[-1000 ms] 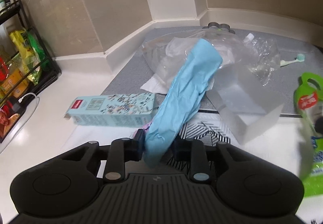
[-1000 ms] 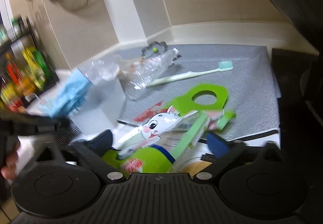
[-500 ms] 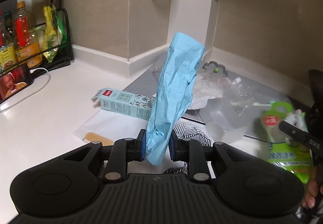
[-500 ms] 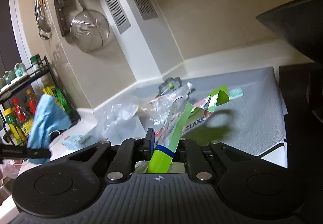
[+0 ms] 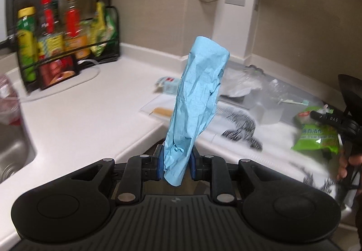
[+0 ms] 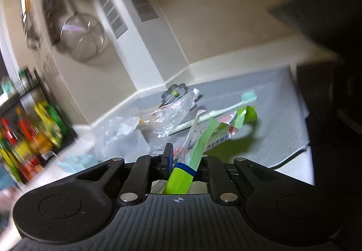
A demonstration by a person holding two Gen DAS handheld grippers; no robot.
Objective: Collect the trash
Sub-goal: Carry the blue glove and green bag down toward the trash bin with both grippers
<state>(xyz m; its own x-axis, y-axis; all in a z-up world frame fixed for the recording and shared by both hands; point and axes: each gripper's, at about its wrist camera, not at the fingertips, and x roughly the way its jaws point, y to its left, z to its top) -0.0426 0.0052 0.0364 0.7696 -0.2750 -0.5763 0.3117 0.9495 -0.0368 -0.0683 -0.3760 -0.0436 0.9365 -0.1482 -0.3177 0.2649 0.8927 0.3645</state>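
Left gripper [image 5: 175,166] has swung left and pulled back from the desk [image 5: 74,119] since a second ago: the spice rack [image 5: 63,31] and sink corner [image 5: 13,153] are now in its view, and the litter sits farther off. Its jaws are narrow, clamped on the blue crumpled paper [image 5: 196,106], which stands up from between the pads, leaning slightly right, lower end poking just below the pads. Right gripper [image 6: 182,161] was wide open over the green wet-wipe pack [image 6: 199,147] a second ago; now its jaws are nearly closed and pinch the pack's lower edge, the rest of the pack sticking forward and up to the right, clear of the grey mat [image 6: 271,119]. From the left wrist view the same pack [image 5: 316,135] hangs off the right gripper at far right, a hand [image 5: 346,165] below it. On the mat remain a toothbrush [image 6: 226,113], a crushed clear bottle [image 6: 172,113] and clear plastic wrap [image 6: 117,133]. A small teal box [image 5: 168,84] lies on the desk behind the blue paper, blurred
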